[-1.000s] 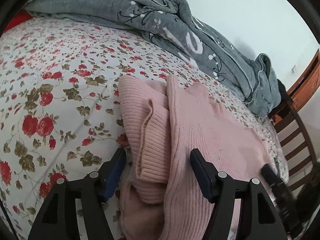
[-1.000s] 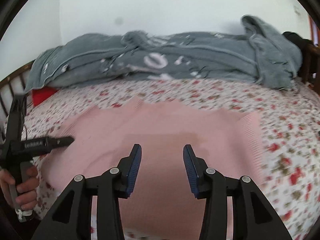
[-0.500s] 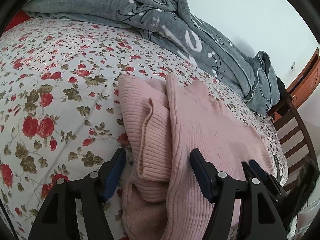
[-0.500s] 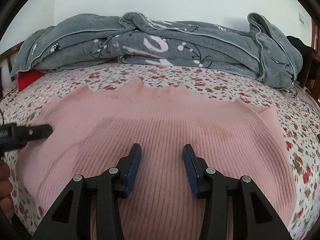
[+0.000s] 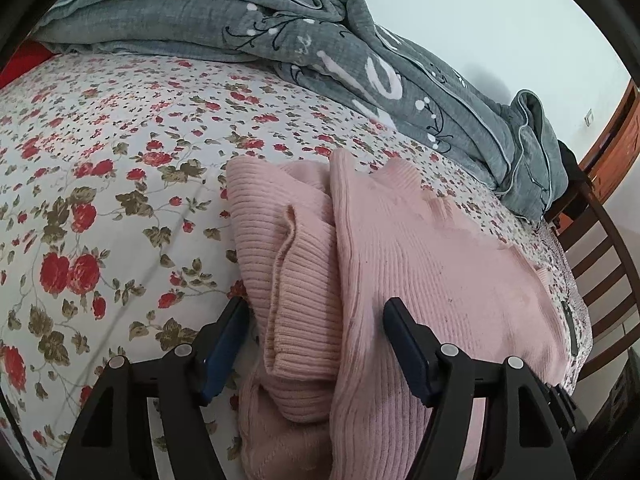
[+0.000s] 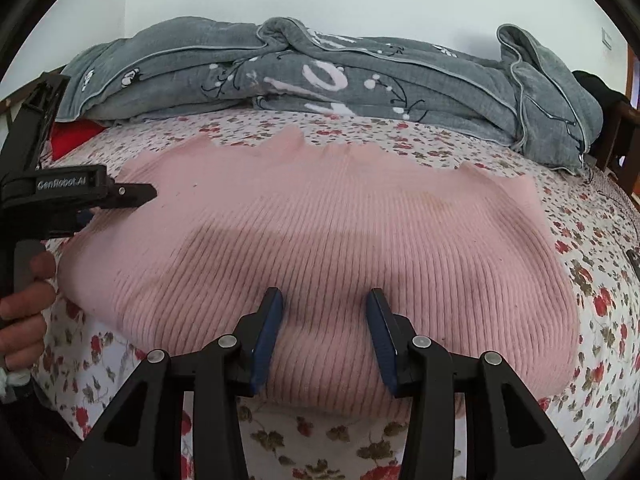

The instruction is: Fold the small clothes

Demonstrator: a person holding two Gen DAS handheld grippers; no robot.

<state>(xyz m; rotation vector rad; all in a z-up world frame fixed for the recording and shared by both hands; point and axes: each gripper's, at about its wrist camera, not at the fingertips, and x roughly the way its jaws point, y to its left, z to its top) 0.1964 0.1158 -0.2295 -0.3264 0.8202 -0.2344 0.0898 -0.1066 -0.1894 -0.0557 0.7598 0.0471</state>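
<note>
Pink ribbed sweater (image 6: 320,240) lies spread on the bed's floral sheet (image 5: 100,200), short of the grey quilt (image 6: 320,68) bunched by the wall. Left edge of the sweater is folded into a thick roll. Left gripper (image 5: 314,340) — jaws released, having just widened a little — straddles that roll; pads look clear of the knit, though the near fold hides part of the gap. Right gripper (image 6: 324,332) — jaws apart, gripping nothing — sits over the sweater's near hem. A hand (image 6: 24,300) holds the left tool beside the sweater.
</note>
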